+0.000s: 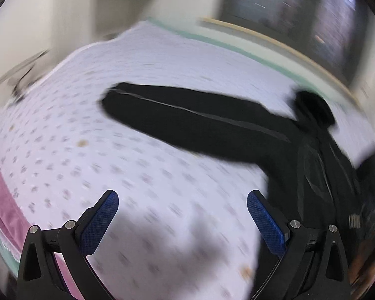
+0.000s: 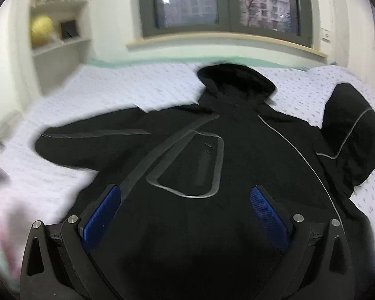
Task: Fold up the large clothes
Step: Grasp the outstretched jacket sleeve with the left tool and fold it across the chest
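Note:
A black hooded jacket (image 2: 212,155) with grey trim lies spread flat on a bed with a white dotted bedspread (image 2: 117,87). Its hood (image 2: 235,77) points toward the window. Its left sleeve (image 1: 187,122) stretches out to the left; the right sleeve (image 2: 352,135) is bent upward. My left gripper (image 1: 182,200) is open and empty above bare bedspread (image 1: 87,137), left of the jacket body and below the sleeve. My right gripper (image 2: 185,197) is open and empty above the jacket's lower body.
A window (image 2: 225,2) with a wooden sill (image 2: 225,40) runs along the far side of the bed. Wall shelves (image 2: 60,37) with a yellow ball (image 2: 41,31) stand at the far left. A pink blanket edge (image 1: 10,205) lies at the bed's near left.

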A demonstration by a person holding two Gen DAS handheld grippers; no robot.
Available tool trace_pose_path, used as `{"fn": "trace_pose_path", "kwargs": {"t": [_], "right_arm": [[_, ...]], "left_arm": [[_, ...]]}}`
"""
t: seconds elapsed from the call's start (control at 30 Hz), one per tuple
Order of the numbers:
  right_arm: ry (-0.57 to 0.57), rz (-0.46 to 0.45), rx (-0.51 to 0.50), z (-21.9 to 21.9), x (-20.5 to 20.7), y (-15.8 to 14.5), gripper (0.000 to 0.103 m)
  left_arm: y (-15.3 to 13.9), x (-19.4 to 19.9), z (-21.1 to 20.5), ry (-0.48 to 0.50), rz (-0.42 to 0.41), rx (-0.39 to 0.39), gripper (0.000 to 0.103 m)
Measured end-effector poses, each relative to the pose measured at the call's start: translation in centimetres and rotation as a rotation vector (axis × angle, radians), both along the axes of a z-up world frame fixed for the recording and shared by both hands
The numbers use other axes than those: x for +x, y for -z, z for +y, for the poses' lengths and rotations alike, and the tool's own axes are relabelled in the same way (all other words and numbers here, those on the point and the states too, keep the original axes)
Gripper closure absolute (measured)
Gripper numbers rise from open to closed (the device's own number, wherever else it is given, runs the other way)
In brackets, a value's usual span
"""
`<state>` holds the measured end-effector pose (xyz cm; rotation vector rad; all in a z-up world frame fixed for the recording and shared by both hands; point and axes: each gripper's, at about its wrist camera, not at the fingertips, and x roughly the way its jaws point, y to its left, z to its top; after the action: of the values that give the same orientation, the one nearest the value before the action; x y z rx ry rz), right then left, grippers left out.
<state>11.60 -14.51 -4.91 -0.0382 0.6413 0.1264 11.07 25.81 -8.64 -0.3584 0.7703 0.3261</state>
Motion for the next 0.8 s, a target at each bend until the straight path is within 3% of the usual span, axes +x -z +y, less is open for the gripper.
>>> {"fn": "trace_pose_path", "kwargs": {"t": [0.07, 0.13, 0.2, 0.3, 0.53, 0.63, 0.67, 0.73, 0.77, 0.8], "right_arm": [[0.021, 0.076, -0.047, -0.1, 1.8, 3.9, 0.003], [0.006, 0.149, -0.04, 0.1, 2.8, 6.7, 0.003], [0.011, 0.133, -0.062, 0.4, 2.8, 7.1, 0.003], [-0.01, 0.122, -0.07, 0.9, 2.9, 7.3, 0.001], [-0.02, 0.133, -0.023, 0.2, 3.5, 7.3, 0.0], [-0.021, 0.133, -0.031, 0.5, 3.3, 7.4, 0.0], [-0.021, 0.134, -0.031, 0.5, 3.4, 7.5, 0.0], [-0.02, 0.132, -0.029, 0.4, 3.3, 7.5, 0.0], [-0.02, 0.132, -0.029, 0.4, 3.3, 7.5, 0.0], [-0.02, 0.132, -0.03, 0.5, 3.3, 7.5, 0.0]], "left_arm": [[-0.1, 1.5, 3.8, -0.063, -0.036, -0.056, 0.001], [-0.3, 3.6, 7.0, -0.117, -0.074, -0.06, 0.001], [-0.3, 5.9, 9.5, -0.136, -0.079, -0.078, 0.001], [0.6, 9.8, 13.0, -0.148, -0.106, -0.179, 0.001], [10.1, 15.9, 18.6, -0.247, -0.104, -0.357, 0.005], [11.4, 16.2, 17.4, -0.233, -0.161, -0.25, 0.007], [11.1, 16.5, 16.7, -0.199, -0.167, -0.224, 0.011], [11.0, 17.0, 16.4, -0.151, -0.185, -0.226, 0.046], [11.1, 17.1, 16.6, -0.15, -0.195, -0.229, 0.051], [11.2, 17.1, 16.8, -0.141, -0.21, -0.24, 0.067]]}}
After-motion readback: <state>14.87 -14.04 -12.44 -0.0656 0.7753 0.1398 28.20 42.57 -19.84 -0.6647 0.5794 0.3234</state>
